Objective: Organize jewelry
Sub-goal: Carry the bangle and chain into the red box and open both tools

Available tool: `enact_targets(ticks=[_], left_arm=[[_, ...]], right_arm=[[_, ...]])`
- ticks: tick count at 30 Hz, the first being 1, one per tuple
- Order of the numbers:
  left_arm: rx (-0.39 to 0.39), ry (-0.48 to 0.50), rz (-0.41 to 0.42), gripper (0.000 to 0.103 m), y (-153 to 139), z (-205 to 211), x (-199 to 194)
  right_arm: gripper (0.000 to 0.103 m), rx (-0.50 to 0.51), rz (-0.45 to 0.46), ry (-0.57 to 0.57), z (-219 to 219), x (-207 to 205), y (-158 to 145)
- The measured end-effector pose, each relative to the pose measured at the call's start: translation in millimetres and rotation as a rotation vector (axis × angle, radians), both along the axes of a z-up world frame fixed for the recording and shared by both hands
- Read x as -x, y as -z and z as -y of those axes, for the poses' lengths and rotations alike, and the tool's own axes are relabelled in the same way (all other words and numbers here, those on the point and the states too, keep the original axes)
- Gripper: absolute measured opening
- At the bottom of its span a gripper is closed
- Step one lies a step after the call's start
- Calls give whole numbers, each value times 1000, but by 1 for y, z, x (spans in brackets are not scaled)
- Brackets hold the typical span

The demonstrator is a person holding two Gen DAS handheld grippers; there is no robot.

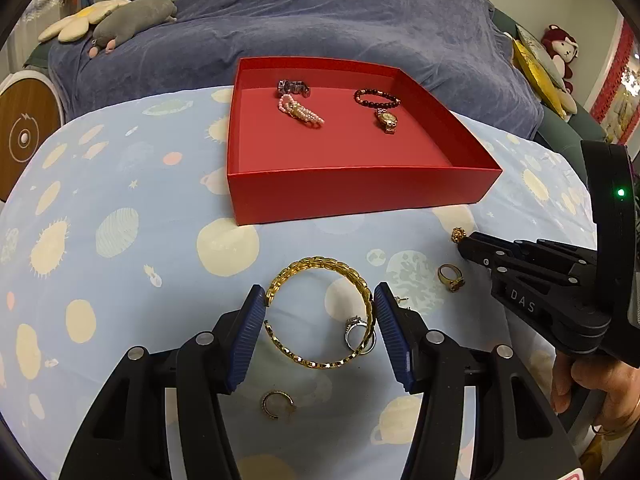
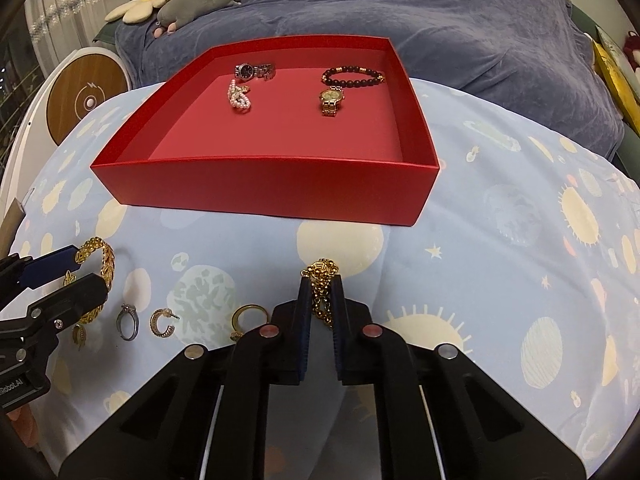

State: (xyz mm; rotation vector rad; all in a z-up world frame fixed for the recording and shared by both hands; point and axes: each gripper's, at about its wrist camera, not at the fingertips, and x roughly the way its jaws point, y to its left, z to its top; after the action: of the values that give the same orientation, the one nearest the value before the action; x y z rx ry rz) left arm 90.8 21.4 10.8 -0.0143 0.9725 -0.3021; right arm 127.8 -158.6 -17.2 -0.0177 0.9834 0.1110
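A red box holds a silver watch, a pearl bracelet, a dark bead bracelet and a gold watch. My left gripper has its pads against both sides of a gold open bangle on the cloth. My right gripper is shut on a gold chain piece just above the cloth. A silver ring, a gold ring and a gold hoop earring lie loose.
The table wears a light blue planet-print cloth. Behind it is a bed with a blue blanket, plush toys and a round wooden panel at left. A person's hand holds the right gripper.
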Motion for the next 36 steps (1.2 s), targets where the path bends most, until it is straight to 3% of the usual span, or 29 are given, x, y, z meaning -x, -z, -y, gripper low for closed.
enact_targets(ticks=[5,23,30,36], left_arm=[[0,-5,-3,54,2,-2,-1],[-2,-3,11,54,-1,-2,-2],[11,-13,78,54,-27,0,-9],[24,-38,163,54,-64,1,-36]], right_arm=[[3,-5,8,-5,-2,4,-6],[3,-43,60,-34,-7,13,-34],[3,-93,132,-36,2,21,-71],[3,-155,188,-21,18,3,-108]])
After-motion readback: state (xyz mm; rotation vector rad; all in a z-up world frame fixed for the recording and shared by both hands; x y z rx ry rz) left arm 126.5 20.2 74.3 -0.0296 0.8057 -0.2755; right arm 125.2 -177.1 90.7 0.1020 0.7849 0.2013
